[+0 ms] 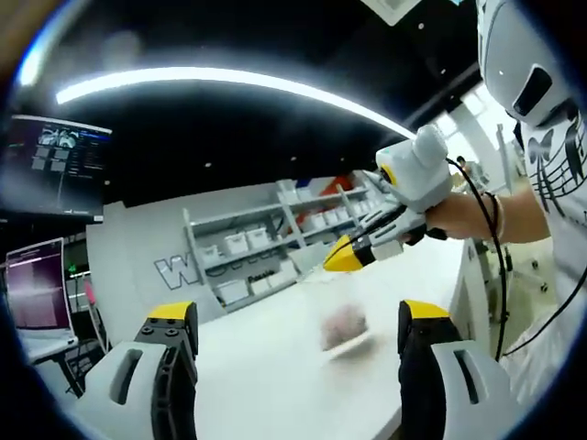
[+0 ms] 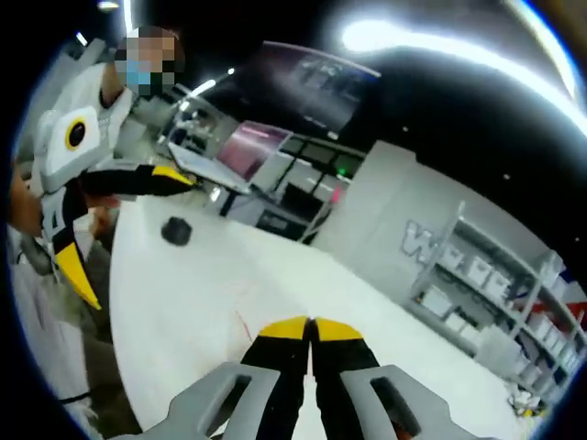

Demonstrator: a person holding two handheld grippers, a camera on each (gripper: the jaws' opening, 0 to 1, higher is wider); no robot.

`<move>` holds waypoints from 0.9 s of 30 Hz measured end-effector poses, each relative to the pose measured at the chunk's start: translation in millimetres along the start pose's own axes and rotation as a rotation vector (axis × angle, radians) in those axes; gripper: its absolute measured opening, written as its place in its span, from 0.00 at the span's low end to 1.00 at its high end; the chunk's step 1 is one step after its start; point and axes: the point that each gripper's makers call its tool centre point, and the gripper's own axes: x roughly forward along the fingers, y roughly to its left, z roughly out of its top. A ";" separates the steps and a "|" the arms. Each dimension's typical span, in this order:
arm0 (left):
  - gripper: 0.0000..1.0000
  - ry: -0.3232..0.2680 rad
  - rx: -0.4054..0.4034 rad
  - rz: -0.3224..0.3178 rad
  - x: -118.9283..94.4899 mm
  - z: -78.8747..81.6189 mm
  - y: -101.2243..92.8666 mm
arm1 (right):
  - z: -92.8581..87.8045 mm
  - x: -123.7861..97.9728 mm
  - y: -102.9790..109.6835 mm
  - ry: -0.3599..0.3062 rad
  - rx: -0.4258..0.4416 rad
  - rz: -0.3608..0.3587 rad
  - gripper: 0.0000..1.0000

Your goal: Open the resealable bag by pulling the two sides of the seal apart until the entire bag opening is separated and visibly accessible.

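While the left tool [image 1: 298, 353] hangs above the white bench [image 1: 275, 385] with its jaws spread wide, a blurred pinkish bag [image 1: 344, 328] lies on the bench between them, farther off. Over the bag, the right tool [image 1: 348, 257] comes in from the right, its yellow tips together. Seen from the right gripper view, that tool's jaws [image 2: 310, 332] are pressed closed on nothing, and a dark round object [image 2: 176, 231] sits on the bench.

A bag [image 1: 345, 327] lies mid-table [image 1: 275, 367]; shelving [image 1: 266, 247] stands behind the far edge, monitors [image 1: 37, 284] left.
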 end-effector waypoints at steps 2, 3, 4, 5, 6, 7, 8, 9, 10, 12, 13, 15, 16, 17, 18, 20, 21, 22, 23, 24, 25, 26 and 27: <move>0.89 0.000 -0.002 -0.001 0.0 0.1 -0.4 | 0.0 0.6 -4.5 -0.003 0.014 -0.012 0.00; 0.89 0.001 -0.002 -0.001 0.0 0.1 -0.5 | 0.2 1.1 -6.2 -0.007 0.022 -0.016 0.00; 0.89 0.000 -0.002 -0.002 -0.1 0.2 -0.7 | -0.1 1.5 -8.2 -0.006 0.027 -0.023 0.00; 0.89 0.000 -0.002 -0.002 -0.3 0.2 -0.7 | 0.0 2.1 -10.1 -0.009 0.034 -0.028 0.00; 0.89 0.000 -0.003 -0.002 -0.3 0.1 -0.6 | -0.1 2.7 -12.0 -0.010 0.039 -0.033 0.00; 0.89 0.001 -0.004 -0.002 -0.4 0.1 -0.5 | -0.1 3.4 -13.6 -0.013 0.046 -0.036 0.00; 0.88 0.000 -0.005 -0.001 -0.4 0.2 -0.3 | -0.2 3.8 -14.6 -0.013 0.049 -0.039 0.00; 0.88 -0.001 -0.007 -0.001 -0.4 0.3 -0.2 | -0.4 4.6 -16.3 -0.014 0.054 -0.043 0.00; 0.88 -0.001 -0.009 -0.001 -0.3 0.1 0.0 | -0.5 5.7 -18.3 -0.016 0.061 -0.047 0.00; 0.88 0.000 -0.012 -0.001 -0.3 -0.3 0.1 | -0.3 7.4 -21.2 -0.020 0.074 -0.052 0.00; 0.88 0.000 -0.014 -0.001 -0.3 -0.4 0.2 | -0.4 8.4 -22.4 -0.021 0.080 -0.054 0.00; 0.88 -0.001 -0.014 0.000 -0.5 -0.3 0.4 | -0.7 10.7 -24.7 -0.023 0.090 -0.058 0.00; 0.88 -0.001 -0.014 0.000 -0.4 -0.4 0.6 | -0.9 11.8 -25.5 -0.024 0.094 -0.059 0.00; 0.88 -0.001 -0.014 0.000 -0.4 -0.5 0.7 | -1.1 13.0 -26.3 -0.025 0.098 -0.060 0.00; 0.88 -0.001 -0.014 0.000 -0.3 -0.5 0.7 | -1.4 14.2 -27.0 -0.025 0.102 -0.061 0.00; 0.88 -0.001 -0.015 0.000 -0.2 -0.5 0.7 | -2.3 16.8 -29.0 -0.025 0.106 -0.065 0.00; 0.88 -0.001 -0.015 0.000 -0.1 -0.5 0.7 | -2.9 18.2 -30.3 -0.024 0.109 -0.068 0.00; 0.88 -0.001 -0.015 0.000 -0.1 -0.7 0.7 | -4.0 20.2 -32.1 -0.023 0.114 -0.071 0.00; 0.88 0.000 -0.015 -0.001 0.2 -0.8 0.7 | -4.4 20.6 -32.5 -0.022 0.115 -0.072 0.00; 0.87 -0.001 -0.016 -0.002 0.3 -0.7 0.4 | -5.7 22.4 -34.1 -0.020 0.120 -0.074 0.00; 0.87 -0.001 -0.016 -0.002 0.4 -0.7 0.2 | -6.7 23.6 -35.7 -0.018 0.123 -0.077 0.00; 0.87 -0.001 -0.016 -0.003 0.7 -0.8 0.2 | -7.9 24.9 -37.3 -0.017 0.126 -0.079 0.00; 0.87 -0.002 -0.016 -0.003 0.7 -0.7 0.1 | -9.0 26.2 -38.9 -0.015 0.130 -0.081 0.00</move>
